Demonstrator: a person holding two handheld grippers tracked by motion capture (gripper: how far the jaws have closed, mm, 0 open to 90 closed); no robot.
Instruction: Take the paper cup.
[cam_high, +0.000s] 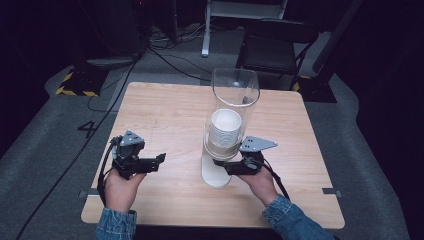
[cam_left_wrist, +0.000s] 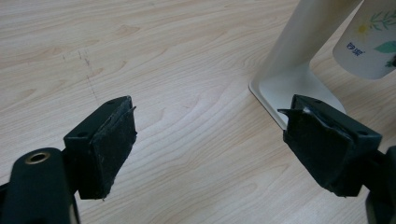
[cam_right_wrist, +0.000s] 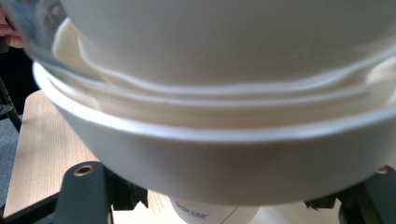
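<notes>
grippers first, one in each hand at the near edge of the square light-wood table (cam_high: 165, 115); largest on that table is the tall clear plastic tube of a cup dispenser (cam_high: 235, 100), standing a little right of the middle on a white post and flat white foot (cam_high: 216, 175); inside the tube sits a stack of white paper cups (cam_high: 226, 129), their open mouths facing up in the high view; in the right gripper view the rims of the stacked white cups (cam_right_wrist: 224, 154) bulge just above the jaws, and under them hangs the lowest cup with small dark print on its wall (cam_right_wrist: 205, 215); in the left gripper view the same cup shows a green leaf pattern (cam_left_wrist: 369, 42) beside the white post (cam_left_wrist: 303, 42).

right gripper (cam_high: 235, 165), black with a grey three-cornered plate on top, sits at the base of the tube, beside the white foot; its jaws rise on either side of the lowest cup, but the rims hide the tips, so i cannot tell whether they press on it or stand off.

left gripper (cam_high: 159, 159), black with its own grey plate, lies to the left of the dispenser and apart from it; its jaws stand wide apart with bare wood between the two black pads (cam_left_wrist: 114, 140), holding nothing; denim sleeves show at both wrists (cam_high: 290, 220).
</notes>
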